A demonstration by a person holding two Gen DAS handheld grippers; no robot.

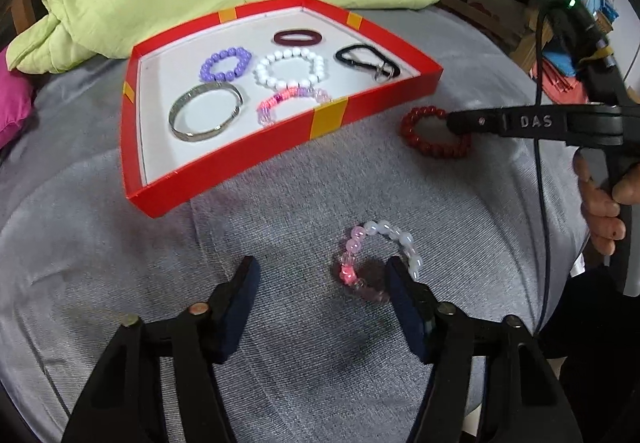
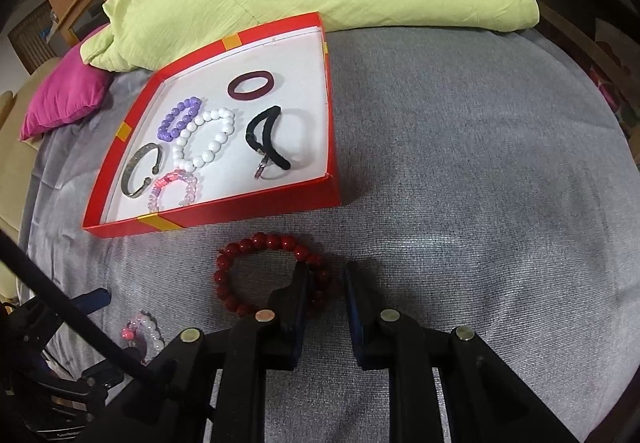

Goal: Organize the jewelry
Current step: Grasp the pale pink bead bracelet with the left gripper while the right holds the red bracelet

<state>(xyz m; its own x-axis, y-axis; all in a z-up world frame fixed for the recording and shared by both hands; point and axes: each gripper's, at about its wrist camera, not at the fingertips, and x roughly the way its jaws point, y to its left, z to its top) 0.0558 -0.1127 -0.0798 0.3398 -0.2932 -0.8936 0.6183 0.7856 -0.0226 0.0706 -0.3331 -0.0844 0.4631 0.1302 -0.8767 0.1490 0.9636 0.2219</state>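
A person's left gripper (image 1: 322, 275) is hovering over a pink-and-white bead bracelet (image 1: 376, 259) lying on the grey bed cover (image 1: 460, 55), its fingers (image 1: 246, 283) standing wide apart, the right one resting against the bracelet's white beads and the left one well clear of it. At two o'clock from it, the right gripper (image 2: 328, 283) is reaching into a red bead bracelet (image 2: 256, 271), fingers nearly together, one inside the ring and one outside, straddling its beads; whether they are pinching it cannot be told. At eleven o'clock, a red box (image 1: 224, 179) is holding a purple bracelet (image 1: 226, 63), a white bracelet (image 1: 290, 69), a metal bangle (image 1: 206, 111), a black hair tie (image 1: 366, 61) and a maroon band (image 1: 298, 38)
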